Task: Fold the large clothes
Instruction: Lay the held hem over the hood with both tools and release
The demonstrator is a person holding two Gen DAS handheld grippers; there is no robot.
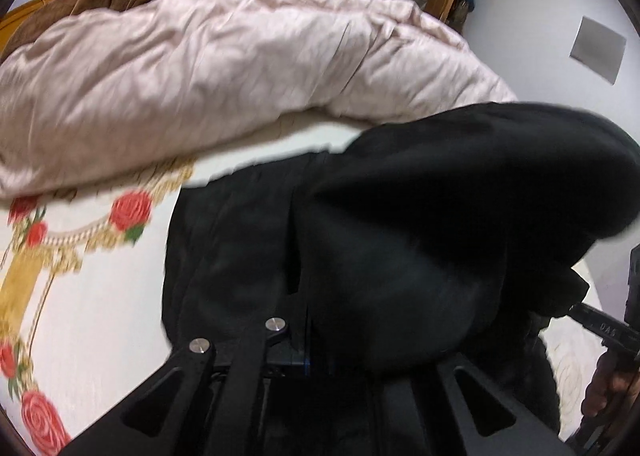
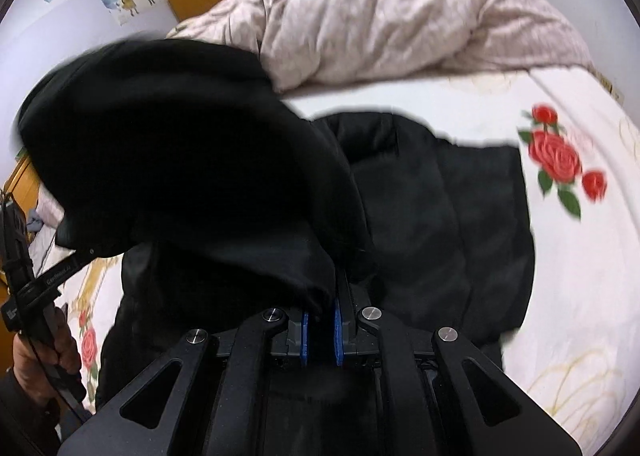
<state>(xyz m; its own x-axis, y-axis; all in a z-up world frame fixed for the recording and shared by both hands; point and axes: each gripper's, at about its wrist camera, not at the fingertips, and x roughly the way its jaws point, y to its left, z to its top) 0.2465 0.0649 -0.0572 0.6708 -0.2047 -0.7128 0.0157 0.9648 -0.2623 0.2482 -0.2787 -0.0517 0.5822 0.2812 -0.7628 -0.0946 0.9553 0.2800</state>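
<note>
The right gripper (image 2: 320,320) is clamped on a fold of the black garment (image 2: 440,216); the left gripper (image 1: 304,340) likewise pinches it at six o'clock. The garment spreads across the rose-patterned bed (image 2: 580,276), a lifted fold bulging up. At twelve o'clock lies a pink duvet (image 1: 220,68).

Right gripper (image 2: 320,330): jaws pinched nearly together, blue pads (image 2: 305,336) close, dark cloth caught between, pointing steeply down.
Left gripper (image 1: 308,340): jaws closed, tips buried under black fabric, angled down.
Left hand (image 2: 44,356) wraps handle at near left of right view; right hand (image 1: 608,388) grips handle at near right of left view.
</note>
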